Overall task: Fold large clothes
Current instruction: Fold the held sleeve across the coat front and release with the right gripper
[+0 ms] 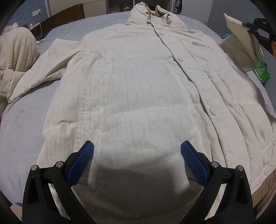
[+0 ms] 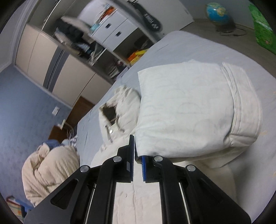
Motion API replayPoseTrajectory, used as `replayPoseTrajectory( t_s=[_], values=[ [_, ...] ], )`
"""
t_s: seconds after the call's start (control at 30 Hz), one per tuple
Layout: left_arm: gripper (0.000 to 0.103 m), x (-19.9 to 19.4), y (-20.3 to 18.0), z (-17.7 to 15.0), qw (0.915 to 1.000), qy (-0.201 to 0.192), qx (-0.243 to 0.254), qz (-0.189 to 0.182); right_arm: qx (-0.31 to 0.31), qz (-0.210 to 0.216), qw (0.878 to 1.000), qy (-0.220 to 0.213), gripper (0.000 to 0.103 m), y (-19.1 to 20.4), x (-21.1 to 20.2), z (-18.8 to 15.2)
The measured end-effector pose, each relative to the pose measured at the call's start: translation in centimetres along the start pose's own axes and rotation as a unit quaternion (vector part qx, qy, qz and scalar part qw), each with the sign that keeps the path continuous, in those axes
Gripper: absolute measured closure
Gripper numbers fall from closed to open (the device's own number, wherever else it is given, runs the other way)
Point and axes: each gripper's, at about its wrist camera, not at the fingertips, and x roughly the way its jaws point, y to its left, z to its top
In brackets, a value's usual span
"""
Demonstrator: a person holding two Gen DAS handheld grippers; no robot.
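A bedroom is shown, with a bed [image 1: 25, 120] under a pale blue sheet, a wardrobe and open shelving against the far wall, and a globe [image 2: 217, 13] on the floor beyond the mattress. A large cream hooded jacket [image 1: 138, 89] is spread front-up across the bed, buttoned, with its hood toward the shelving and its hem toward the viewer; every place below is given relative to this jacket. Over its hem the left gripper [image 1: 137, 161] is held, pointing steeply down, with its blue pads spread wide and nothing between them, apparently poised to steady or take the lower edge. At the jacket's right shoulder the sleeve [image 2: 189, 106] is lifted clear of the sheet, its cuff [image 2: 245, 110] hanging free, because its edge is pinched in the clenched right gripper [image 2: 137, 156]; the raised position suggests the sleeve is meant to be carried across the jacket's chest as a first fold. The other sleeve [image 1: 39, 69] is left lying flat, out to the jacket's left. Beyond that sleeve a cream knitted blanket [image 1: 15, 51] is heaped. Beside the jacket's right edge a green bag [image 1: 261, 72] is seen.
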Motion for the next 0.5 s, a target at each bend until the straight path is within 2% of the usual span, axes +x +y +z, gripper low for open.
replayPoseTrajectory(
  t_s=[0.27,0.5],
  values=[
    [0.005,0.0,0.0,0.0,1.0,0.0,0.0,0.0,-0.049,0.015,0.997,0.061,0.098,3.9,3.7,-5.0],
    [0.005,0.0,0.0,0.0,1.0,0.0,0.0,0.0,-0.086,0.001,0.99,0.115,0.098,5.3,7.7,-9.4]
  ],
)
